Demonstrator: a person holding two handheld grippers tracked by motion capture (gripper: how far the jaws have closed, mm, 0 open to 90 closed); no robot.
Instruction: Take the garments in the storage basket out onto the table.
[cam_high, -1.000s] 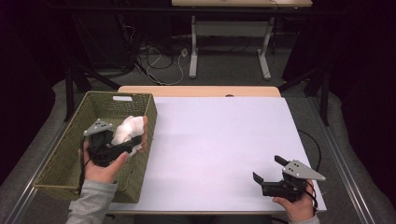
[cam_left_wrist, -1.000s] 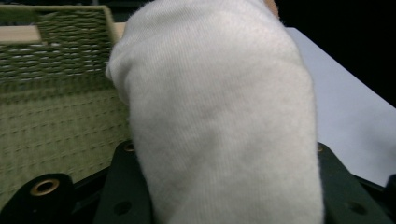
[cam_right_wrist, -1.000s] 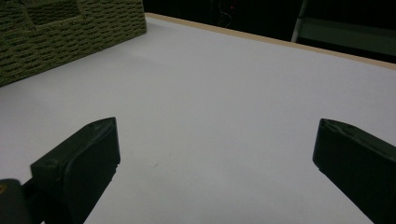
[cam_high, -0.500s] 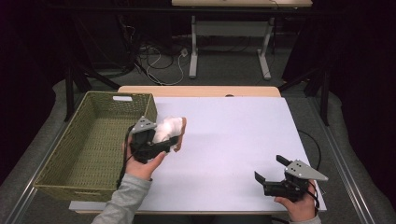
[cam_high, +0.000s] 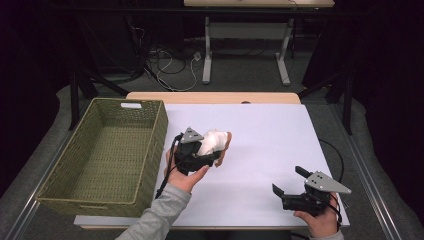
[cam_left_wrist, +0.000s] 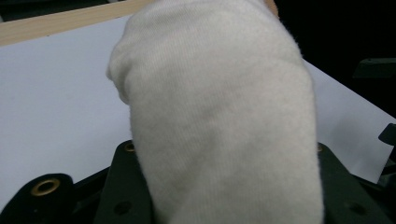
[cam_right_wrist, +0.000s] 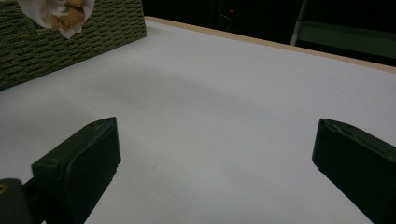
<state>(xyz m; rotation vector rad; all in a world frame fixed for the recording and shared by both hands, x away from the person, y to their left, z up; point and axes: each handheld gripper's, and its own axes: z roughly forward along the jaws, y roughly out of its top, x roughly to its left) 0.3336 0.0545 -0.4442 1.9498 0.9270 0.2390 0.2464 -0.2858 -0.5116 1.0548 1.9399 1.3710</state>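
A white knitted cloth bundle (cam_high: 214, 140) with a tan end hangs just above the white table (cam_high: 265, 125), a little right of the basket. My left gripper (cam_high: 216, 153) is shut on it, held in a hand that reaches in from the bottom. In the left gripper view the cloth bundle (cam_left_wrist: 219, 116) covers the gap between the jaws. My right gripper (cam_high: 287, 180) rests near the table's front right corner, open, with nothing between its fingers (cam_right_wrist: 77, 161). The right gripper view shows the cloth bundle (cam_right_wrist: 60, 11) far off at the top left.
A green woven basket (cam_high: 158, 135) stands along the table's left side; its wall (cam_right_wrist: 70, 42) also appears in the right gripper view. A wooden strip (cam_high: 215, 97) runs along the table's far edge. Desk legs and cables lie on the floor beyond.
My left gripper has carried the white bundle from over the basket rightward and slightly down, out over the table. The right gripper has stayed put.
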